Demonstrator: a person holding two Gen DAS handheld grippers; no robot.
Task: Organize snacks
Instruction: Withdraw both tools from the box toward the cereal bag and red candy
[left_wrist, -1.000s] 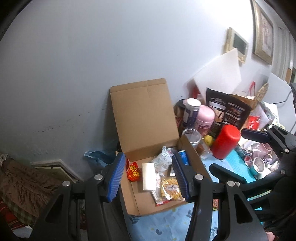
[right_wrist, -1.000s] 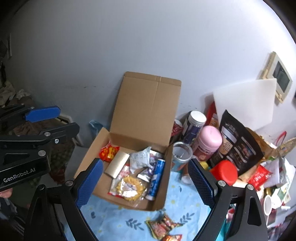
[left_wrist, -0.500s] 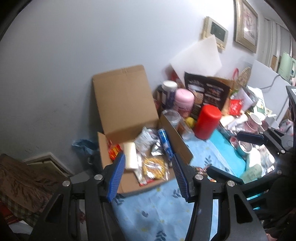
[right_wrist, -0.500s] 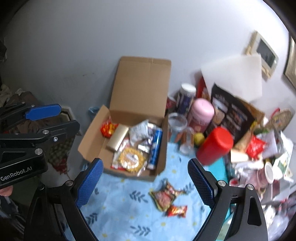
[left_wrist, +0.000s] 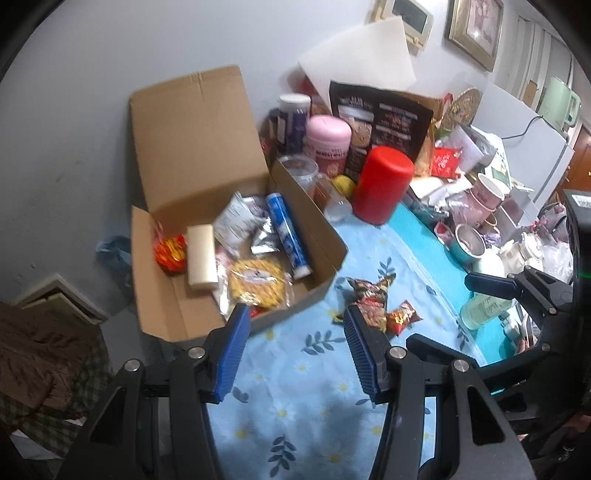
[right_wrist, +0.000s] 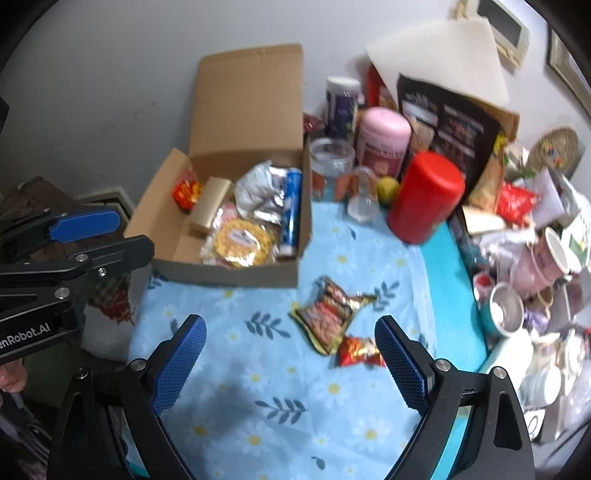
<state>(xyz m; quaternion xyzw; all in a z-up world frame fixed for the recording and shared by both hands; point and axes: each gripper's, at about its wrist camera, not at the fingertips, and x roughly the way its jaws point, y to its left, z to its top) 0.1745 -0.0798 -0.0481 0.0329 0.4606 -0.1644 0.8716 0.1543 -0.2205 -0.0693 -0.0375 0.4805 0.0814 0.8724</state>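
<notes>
Nearest the cameras, over the front part of the pale blue flower-print cloth (right_wrist: 258, 387), both grippers hang empty and point steeply down. The right gripper (right_wrist: 291, 360) has its jaws spread wide with nothing between the pads. The left gripper (left_wrist: 295, 350) has its jaws apart too, though more narrowly, and also grips nothing.

Just beyond the right gripper's tips lie the two loose snacks. The small red crinkled packet (right_wrist: 358, 352) sits close against the inner side of its right finger. Touching that packet on the far-left side is the larger dark foil packet with orange print (right_wrist: 328, 314), whose long axis runs diagonally, from near right to far left. I judge the right gripper the better placed: both packets lie ahead of its open jaws, while from the left wrist view they sit off to the right, partly hidden behind that gripper's right finger.

Farther on, at the cloth's far-left corner, stands the open brown cardboard box (right_wrist: 229, 275), lid flap upright, already holding several wrapped snacks. Right of it crowd a red cylindrical canister (right_wrist: 424, 195) and a pink-lidded jar (right_wrist: 384, 136). Motion blur makes the packet labels unreadable, and the clutter along the right edge is hard to sort out.
</notes>
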